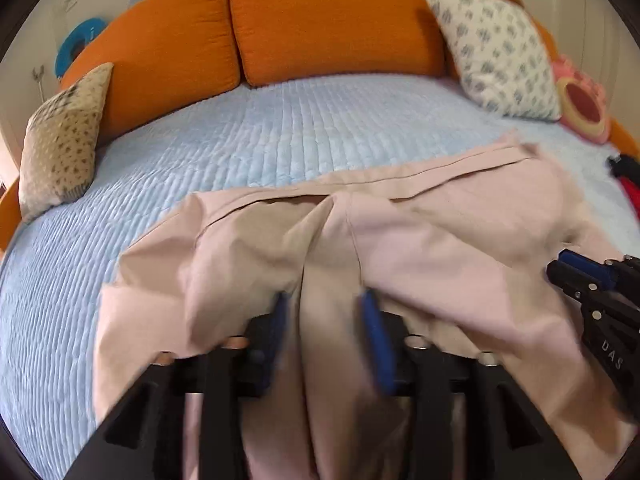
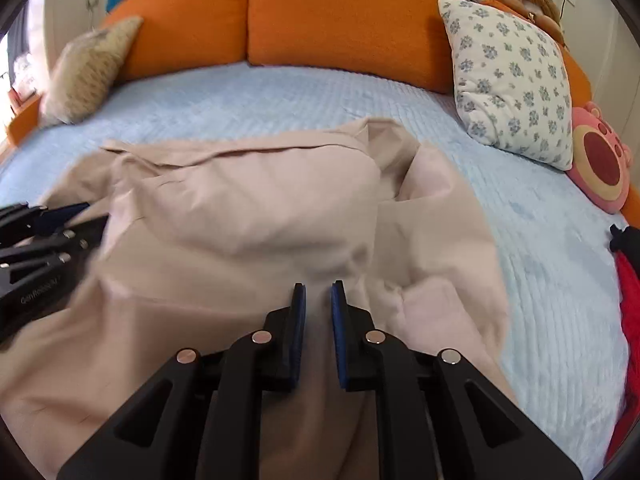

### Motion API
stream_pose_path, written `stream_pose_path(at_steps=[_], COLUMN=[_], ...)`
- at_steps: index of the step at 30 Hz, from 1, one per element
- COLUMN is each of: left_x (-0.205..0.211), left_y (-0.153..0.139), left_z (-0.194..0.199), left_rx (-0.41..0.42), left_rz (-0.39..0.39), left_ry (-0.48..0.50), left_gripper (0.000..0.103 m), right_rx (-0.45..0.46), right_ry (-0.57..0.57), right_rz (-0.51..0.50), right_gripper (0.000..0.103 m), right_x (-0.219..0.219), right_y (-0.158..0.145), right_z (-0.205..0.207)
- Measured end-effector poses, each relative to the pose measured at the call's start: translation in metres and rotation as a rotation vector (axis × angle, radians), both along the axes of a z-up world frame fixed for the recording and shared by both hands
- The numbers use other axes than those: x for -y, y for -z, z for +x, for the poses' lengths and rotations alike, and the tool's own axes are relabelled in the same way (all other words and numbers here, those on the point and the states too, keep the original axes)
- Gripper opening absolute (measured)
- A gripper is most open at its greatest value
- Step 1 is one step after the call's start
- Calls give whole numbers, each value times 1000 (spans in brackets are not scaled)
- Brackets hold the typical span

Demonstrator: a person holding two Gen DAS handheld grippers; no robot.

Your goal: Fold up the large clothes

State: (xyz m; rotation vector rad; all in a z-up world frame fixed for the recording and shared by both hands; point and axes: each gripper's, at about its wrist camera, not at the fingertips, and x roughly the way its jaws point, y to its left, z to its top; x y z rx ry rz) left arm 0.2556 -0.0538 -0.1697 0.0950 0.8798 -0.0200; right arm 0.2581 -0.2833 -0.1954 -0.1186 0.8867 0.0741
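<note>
My left gripper [image 1: 326,304] has its two blue-padded fingers [image 1: 376,344] standing apart, with a ridge of the large pale pink cotton garment [image 1: 420,236] rising between them and more of it draped over their tips. I cannot see the pads pressing on it, so I read the left claw as released, with cloth loose in the gap.

My right gripper [image 2: 318,292] has its blue pads [image 2: 338,320] drawn close together, a thin strip of the same pink fabric [image 2: 248,220] showing in the slit between them. I take it as clenched on the garment, pinching a fold near its lower part.

In the left wrist view the right gripper [image 1: 576,276] comes in from the right edge, lying over the pink cloth. In the right wrist view the left gripper [image 2: 76,216] comes in from the left edge, its tips at the garment's side.

The garment lies rumpled on the near part of the light blue quilted bedspread [image 1: 248,136], with a long folded hem running across its far side.

Further out, two big orange cushions [image 2: 340,16] form the backrest. A beige spotted pillow [image 1: 60,136] leans at the left, a white pillow with blue flowers [image 2: 512,80] at the right, and beside that sits a pink round plush cushion [image 2: 600,160]. A red cloth [image 2: 628,320] lies at the right edge of the bed.
</note>
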Motion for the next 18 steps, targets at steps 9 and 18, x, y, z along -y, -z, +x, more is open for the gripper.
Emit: stream_pose_path(at_steps=[9, 18], left_x=[-12, -17], left_y=[-27, 45], left_z=[-132, -136], left_rx=[54, -101], left_rz=[-94, -163], left_ry=[60, 1], left_gripper=[81, 81], right_rx=[153, -53], right_ry=[-118, -114], right_rz=[79, 73], right_gripper=[62, 50], right_x=[-4, -30], right_y=[-70, 8], right_z=[-131, -124])
